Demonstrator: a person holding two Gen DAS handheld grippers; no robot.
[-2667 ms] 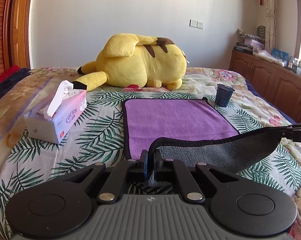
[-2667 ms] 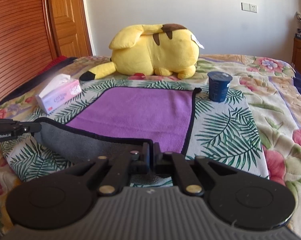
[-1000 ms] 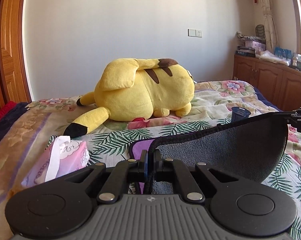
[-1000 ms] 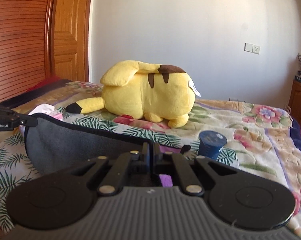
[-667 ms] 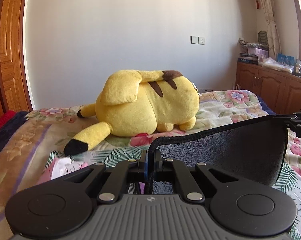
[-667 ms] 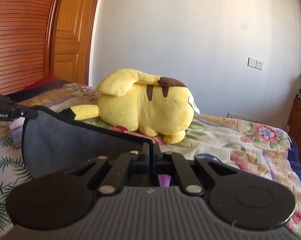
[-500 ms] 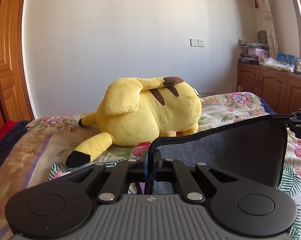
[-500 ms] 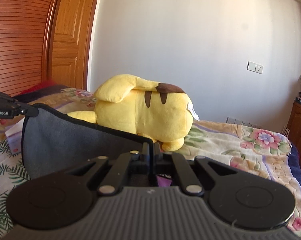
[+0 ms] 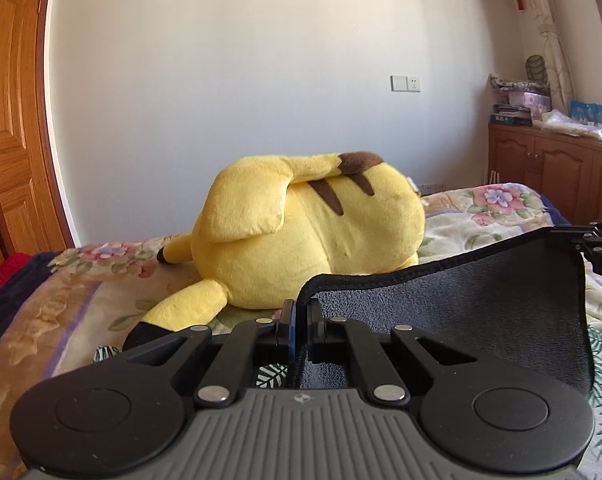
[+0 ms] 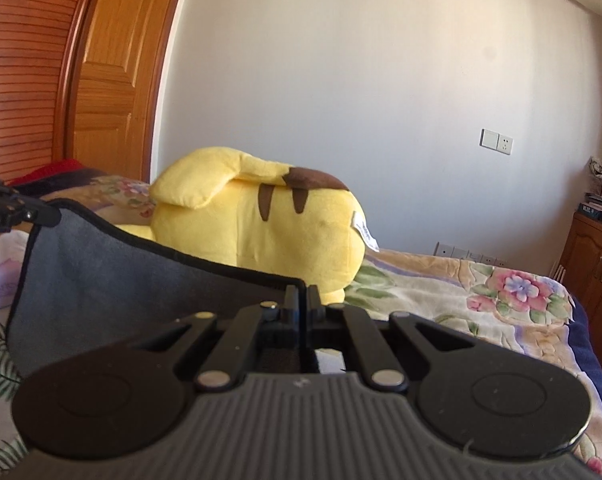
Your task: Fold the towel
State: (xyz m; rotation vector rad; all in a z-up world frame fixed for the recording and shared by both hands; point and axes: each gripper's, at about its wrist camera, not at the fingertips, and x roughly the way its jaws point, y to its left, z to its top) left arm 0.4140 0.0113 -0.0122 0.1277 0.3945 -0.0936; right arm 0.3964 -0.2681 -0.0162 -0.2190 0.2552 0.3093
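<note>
Both grippers are clamped on the towel (image 9: 461, 304), each pinching a corner of its black-trimmed edge. Left gripper (image 9: 299, 312) has its jaws pressed together on the hem; the right gripper (image 10: 301, 300) grips the opposite corner the same way. Between them the towel hangs as a raised grey sheet, lifted above the bed (image 9: 61, 320), its top edge sagging slightly from one gripper to the other. Behind the towel lies the yellow plush (image 9: 313, 232), resting on the floral bedspread, its black-tipped tail reaching toward the left gripper. Right of the plush, along the far wall, stands a wooden cabinet (image 9: 549, 172). Left of the plush is a wooden door (image 10: 113, 80).
</note>
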